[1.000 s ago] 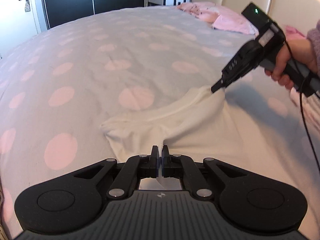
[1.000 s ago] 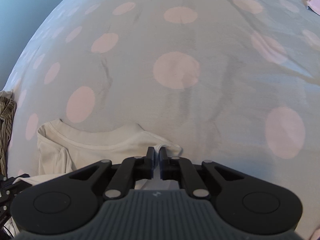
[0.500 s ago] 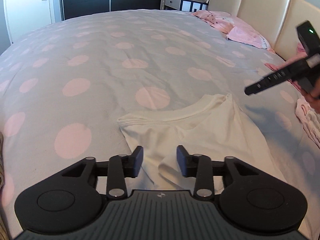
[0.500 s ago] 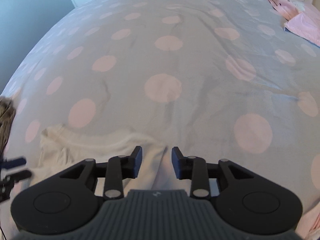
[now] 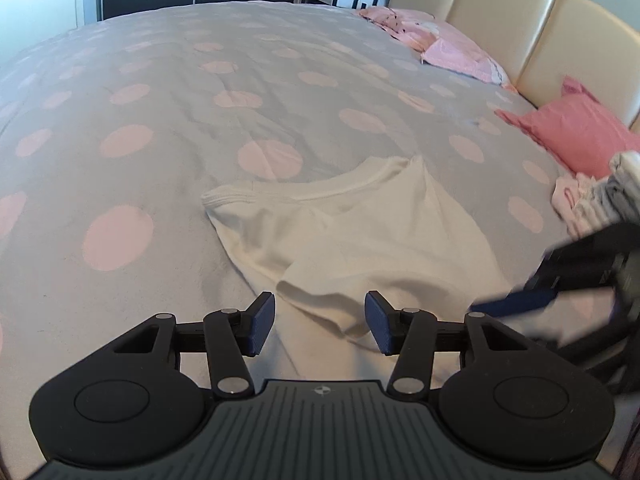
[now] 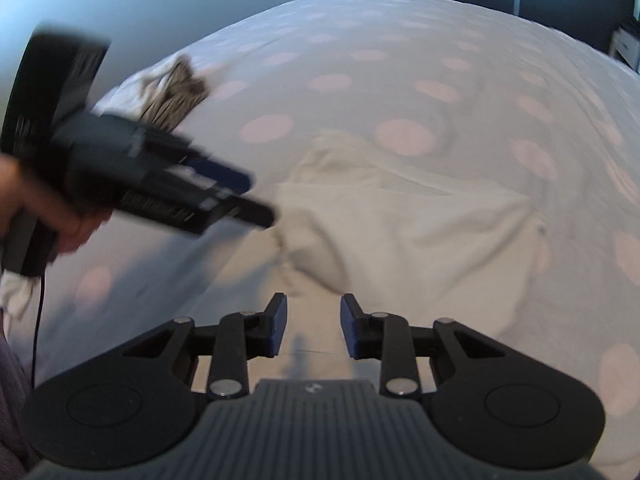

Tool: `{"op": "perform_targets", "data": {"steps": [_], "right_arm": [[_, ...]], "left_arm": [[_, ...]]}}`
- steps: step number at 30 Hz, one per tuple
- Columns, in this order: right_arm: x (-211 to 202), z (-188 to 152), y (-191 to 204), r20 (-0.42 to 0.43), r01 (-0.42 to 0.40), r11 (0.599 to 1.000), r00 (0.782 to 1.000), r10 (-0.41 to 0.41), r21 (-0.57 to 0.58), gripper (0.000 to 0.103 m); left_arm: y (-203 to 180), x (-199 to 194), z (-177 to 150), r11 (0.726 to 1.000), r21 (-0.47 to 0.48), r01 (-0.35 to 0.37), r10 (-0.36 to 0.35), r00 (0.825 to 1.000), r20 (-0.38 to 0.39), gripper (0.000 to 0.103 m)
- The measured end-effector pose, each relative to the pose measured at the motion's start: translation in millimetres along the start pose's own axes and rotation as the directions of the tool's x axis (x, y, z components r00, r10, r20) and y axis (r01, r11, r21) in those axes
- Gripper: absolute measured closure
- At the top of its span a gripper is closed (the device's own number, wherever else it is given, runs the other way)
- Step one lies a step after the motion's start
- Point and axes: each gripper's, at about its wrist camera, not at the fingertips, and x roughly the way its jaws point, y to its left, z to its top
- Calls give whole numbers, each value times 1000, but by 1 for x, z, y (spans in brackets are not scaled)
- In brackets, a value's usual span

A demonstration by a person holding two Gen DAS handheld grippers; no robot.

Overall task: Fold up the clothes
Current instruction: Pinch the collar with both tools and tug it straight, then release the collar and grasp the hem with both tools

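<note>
The white shirt (image 5: 360, 232) lies on the spotty bed (image 5: 160, 92), its neck end pointing away, long way toward the left gripper (image 5: 320, 328). Both grippers' fingers are spread, holding nothing; the right gripper (image 6: 312, 326) too

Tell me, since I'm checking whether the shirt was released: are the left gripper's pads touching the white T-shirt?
Apart. The left wrist view shows the left gripper with jaws wide, having just opened; the white T-shirt lies loose on the duvet between them.

Your left gripper (image 5: 319, 322) points steeply down, jaws apart and empty. Your right gripper (image 6: 313, 326) has just been closing slightly, nothing between its pads.
</note>
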Motion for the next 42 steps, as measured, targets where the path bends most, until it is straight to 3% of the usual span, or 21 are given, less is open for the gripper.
{"op": "perform_targets", "data": {"steps": [5,9,11,13,14,17,23,29,33,37,42], "right_arm": [[36,3,11,-16,45,999,999,-44,20,70],[52,5,9,-5,55,997,999,-54,62,68],[56,8,10,12,67,995,998,-68,67,74],[56,10,10,17,84,995,996,-85,55,98],[54,10,11,18,86,995,996,-87,50,98],[37,9,13,21,60,998,998,-61,36,98],[8,4,30,-20,-47,998,999,46,-43,98],[10,-7,44,-85,-69,992,995,61,-103,97],[8,-13,42,-89,-120,991,989,115,-57,75],[-11,-24,37,-83,-93,994,993,88,-56,74],[-38,-39,0,-44,57,996,998,-54,66,73]], "left_arm": [[17,13,7,986,-150,69,-73,997,-22,55],[39,27,11,924,-357,137,-156,988,-24,55],[41,35,11,914,-382,135,-159,987,-31,56],[41,43,10,910,-397,120,-149,988,-42,74],[41,45,10,909,-400,118,-145,989,-39,88],[40,46,11,918,-387,93,-108,994,-17,101],[35,36,18,950,-312,18,-23,1000,-11,102],[28,40,10,978,-206,-40,34,999,-31,102],[26,37,9,981,-180,-66,57,997,-57,102],[25,32,8,986,-160,-57,50,998,-46,100],[26,22,6,984,-169,-49,45,999,-31,90]]}}
